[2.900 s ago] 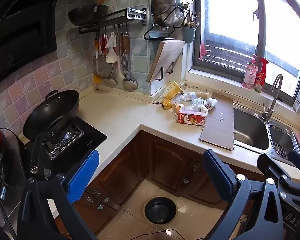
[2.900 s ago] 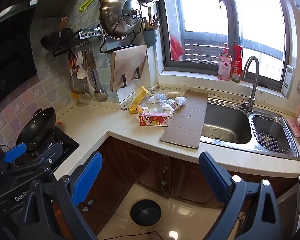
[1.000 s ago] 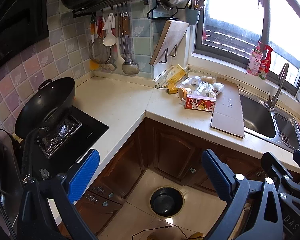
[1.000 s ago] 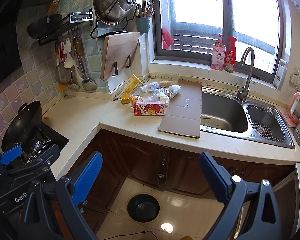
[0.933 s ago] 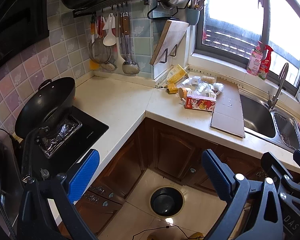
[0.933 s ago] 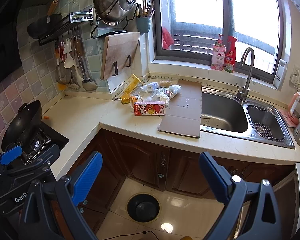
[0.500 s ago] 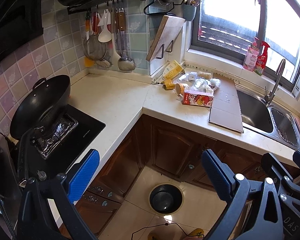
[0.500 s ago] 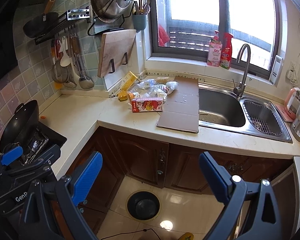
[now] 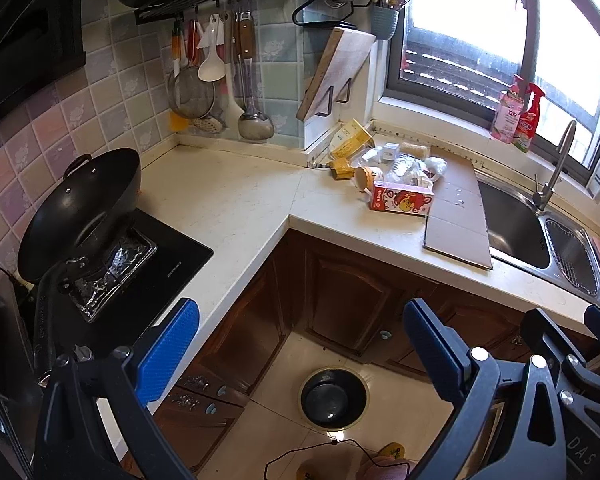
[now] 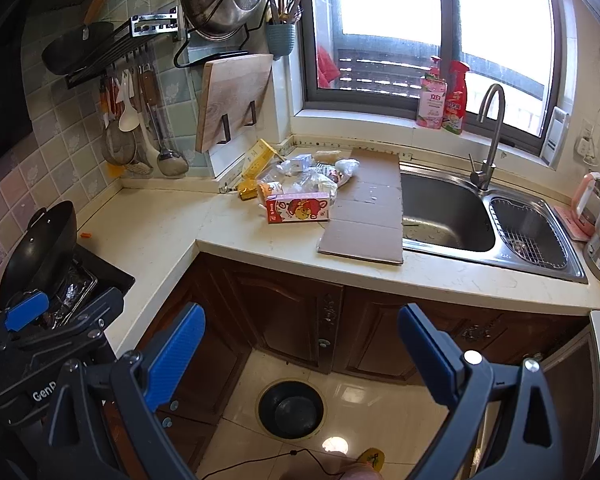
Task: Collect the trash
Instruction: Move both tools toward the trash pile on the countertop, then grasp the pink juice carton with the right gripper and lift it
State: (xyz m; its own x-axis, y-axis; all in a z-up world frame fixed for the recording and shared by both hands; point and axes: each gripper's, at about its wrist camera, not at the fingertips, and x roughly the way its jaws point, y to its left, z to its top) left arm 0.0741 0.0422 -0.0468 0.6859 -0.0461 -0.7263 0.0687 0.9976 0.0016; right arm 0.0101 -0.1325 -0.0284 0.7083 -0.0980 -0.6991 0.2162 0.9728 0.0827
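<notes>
A pile of trash lies on the counter near the window corner: a red carton (image 9: 402, 203) (image 10: 298, 209), clear plastic wrappers (image 9: 410, 168) (image 10: 304, 178), a yellow box (image 9: 350, 140) (image 10: 258, 156) and a flat cardboard sheet (image 9: 458, 212) (image 10: 370, 208). A black round bin (image 9: 334, 396) (image 10: 291, 408) stands on the floor below the counter. My left gripper (image 9: 300, 340) is open and empty, high above the floor. My right gripper (image 10: 302, 340) is open and empty too. Both are well short of the trash.
A black wok (image 9: 80, 216) sits on the stove at the left. A steel sink (image 10: 448, 216) with a tap (image 10: 488, 136) lies right of the cardboard. Utensils (image 9: 216, 80) and a cutting board (image 10: 232, 100) hang on the wall. Brown cabinets (image 10: 300, 312) stand under the counter.
Both grippers have risen and tilted a little downward, so the counter and trash sit lower in view. Jaws stay open. Nothing on the counter has moved.
</notes>
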